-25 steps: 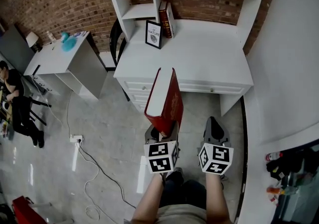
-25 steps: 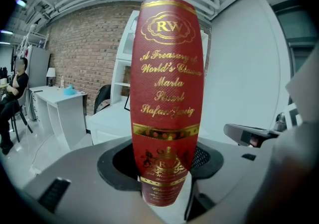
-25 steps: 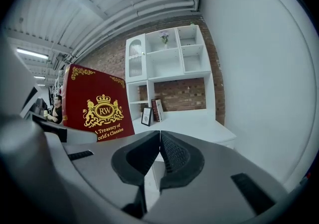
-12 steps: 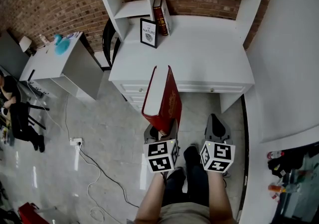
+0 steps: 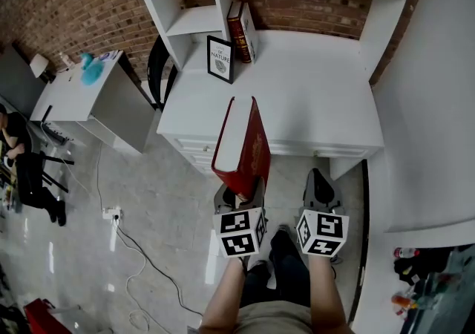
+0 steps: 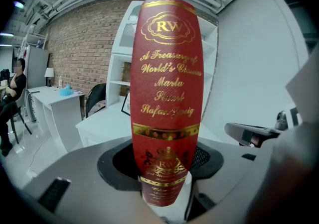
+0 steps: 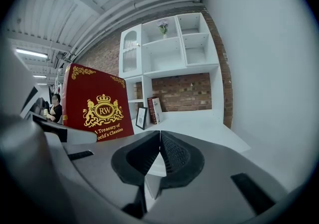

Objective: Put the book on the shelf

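Note:
A thick red book (image 5: 241, 145) with gold lettering stands upright in my left gripper (image 5: 239, 195), which is shut on its lower end; its spine (image 6: 167, 98) fills the left gripper view. My right gripper (image 5: 320, 193) is beside it on the right, shut and empty, its pads (image 7: 159, 156) meeting. The book's cover (image 7: 97, 106) shows at the left of the right gripper view. Ahead is the white desk (image 5: 319, 95) with a white shelf unit (image 5: 194, 19) over it. Both grippers hang over the floor just short of the desk's front edge.
Two books (image 5: 242, 31) lean against the shelf upright, with a framed picture (image 5: 220, 59) in front of them. A black chair (image 5: 157, 69) and a second white desk (image 5: 93, 95) stand at the left. A person (image 5: 22, 169) sits far left. Cables (image 5: 141, 266) trail across the floor.
The view has shifted a little toward the desk, so the desk and shelf sit slightly lower and nearer. The book stays held upright in my left gripper; the right gripper keeps its place.

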### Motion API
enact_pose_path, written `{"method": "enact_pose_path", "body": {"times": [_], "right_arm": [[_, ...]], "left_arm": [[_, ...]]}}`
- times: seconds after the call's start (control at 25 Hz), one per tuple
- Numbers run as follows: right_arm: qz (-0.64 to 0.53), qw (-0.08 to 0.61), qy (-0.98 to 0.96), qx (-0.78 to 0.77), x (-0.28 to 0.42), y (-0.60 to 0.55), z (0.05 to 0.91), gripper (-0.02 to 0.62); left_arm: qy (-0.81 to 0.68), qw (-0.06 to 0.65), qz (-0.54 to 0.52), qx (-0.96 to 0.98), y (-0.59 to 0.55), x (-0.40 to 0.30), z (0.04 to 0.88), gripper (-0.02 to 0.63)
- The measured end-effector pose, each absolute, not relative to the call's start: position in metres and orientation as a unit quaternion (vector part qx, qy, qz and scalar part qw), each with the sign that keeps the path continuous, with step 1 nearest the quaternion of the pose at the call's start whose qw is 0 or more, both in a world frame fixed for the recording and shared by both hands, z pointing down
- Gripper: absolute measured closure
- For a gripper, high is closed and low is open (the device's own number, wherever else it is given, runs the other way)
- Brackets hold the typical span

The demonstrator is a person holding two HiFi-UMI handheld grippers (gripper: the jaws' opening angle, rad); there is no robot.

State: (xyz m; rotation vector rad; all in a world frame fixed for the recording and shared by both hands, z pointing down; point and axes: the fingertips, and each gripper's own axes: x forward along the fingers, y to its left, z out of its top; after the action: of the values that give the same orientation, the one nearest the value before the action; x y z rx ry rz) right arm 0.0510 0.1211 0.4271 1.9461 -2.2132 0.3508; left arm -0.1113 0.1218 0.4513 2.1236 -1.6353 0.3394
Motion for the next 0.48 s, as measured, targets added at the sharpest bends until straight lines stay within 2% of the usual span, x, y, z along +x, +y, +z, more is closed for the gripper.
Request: {"method": "enact_pose_path", "body": {"times": [0.48], "right_arm": [[0.116,0.083,-0.753,0.642,0.1,0.019,0.422,0.578]], "left_arm": [[-0.607,0.215,0.112,0.756,0.022,-0.065,0.444,0.362]]}}
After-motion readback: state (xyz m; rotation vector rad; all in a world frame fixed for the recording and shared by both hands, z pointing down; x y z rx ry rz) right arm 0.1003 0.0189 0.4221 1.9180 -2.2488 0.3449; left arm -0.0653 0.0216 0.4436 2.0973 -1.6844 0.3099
